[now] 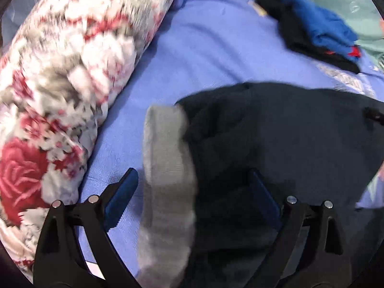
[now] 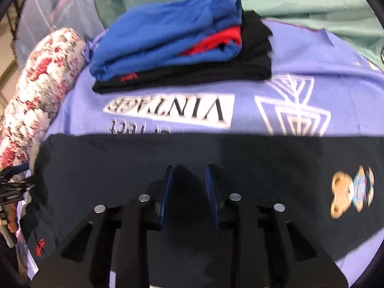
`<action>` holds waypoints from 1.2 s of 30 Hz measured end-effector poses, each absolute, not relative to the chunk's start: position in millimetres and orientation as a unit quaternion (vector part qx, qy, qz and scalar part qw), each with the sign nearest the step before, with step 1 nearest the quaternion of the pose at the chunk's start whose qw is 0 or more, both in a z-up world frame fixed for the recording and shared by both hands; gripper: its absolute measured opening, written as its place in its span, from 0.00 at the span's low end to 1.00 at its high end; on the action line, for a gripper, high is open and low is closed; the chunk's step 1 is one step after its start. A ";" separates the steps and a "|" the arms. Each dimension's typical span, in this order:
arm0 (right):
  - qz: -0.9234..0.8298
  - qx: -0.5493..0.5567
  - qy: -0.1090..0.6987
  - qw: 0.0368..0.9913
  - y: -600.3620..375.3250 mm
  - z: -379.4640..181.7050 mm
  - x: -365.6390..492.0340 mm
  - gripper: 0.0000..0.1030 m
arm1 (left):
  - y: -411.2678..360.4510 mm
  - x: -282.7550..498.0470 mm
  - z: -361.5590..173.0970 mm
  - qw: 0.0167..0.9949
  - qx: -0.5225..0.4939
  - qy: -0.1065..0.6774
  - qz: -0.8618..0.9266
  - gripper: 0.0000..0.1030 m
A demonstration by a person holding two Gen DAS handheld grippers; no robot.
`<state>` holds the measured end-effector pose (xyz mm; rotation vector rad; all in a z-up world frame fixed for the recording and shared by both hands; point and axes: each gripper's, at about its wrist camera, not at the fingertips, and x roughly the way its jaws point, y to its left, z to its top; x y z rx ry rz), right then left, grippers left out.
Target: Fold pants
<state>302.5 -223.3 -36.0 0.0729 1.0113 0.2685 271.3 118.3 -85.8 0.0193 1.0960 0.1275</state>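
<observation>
Much of both views is smeared by blur, and the near end of the dark navy pants (image 2: 192,153) is hidden under the black gripper frames; the pants lie flat across the lilac blanket (image 2: 312,55), their far edge a straight line just short of the white "VINTAGE" print (image 2: 172,110). The right gripper (image 2: 189,180) has its blue pads drawn fairly close with a ridge of the dark cloth rising between them; whether they truly pinch it I cannot tell. The left gripper (image 1: 194,187) stands spread wide, one blue finger (image 1: 122,192) over bare blanket, the other sunk against the pants (image 1: 276,132); a soft grey ribbed band (image 1: 165,168), seemingly their waistband, lies between the fingers, ungripped. A small bear patch (image 2: 352,192) sits on the pants toward their right end. Beyond the print, a folded stack (image 2: 182,48) of blue, red and black cloth rests on the blanket; a plump rose-patterned quilt roll (image 1: 67,72) borders the blanket's left side, leaving open lilac between it and the pants.
</observation>
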 end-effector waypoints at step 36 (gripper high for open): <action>-0.043 0.135 0.467 0.873 -376.6 25.5 76.2 0.77 | 84.8 144.1 -55.6 0.874 0.029 0.484 0.043 0.97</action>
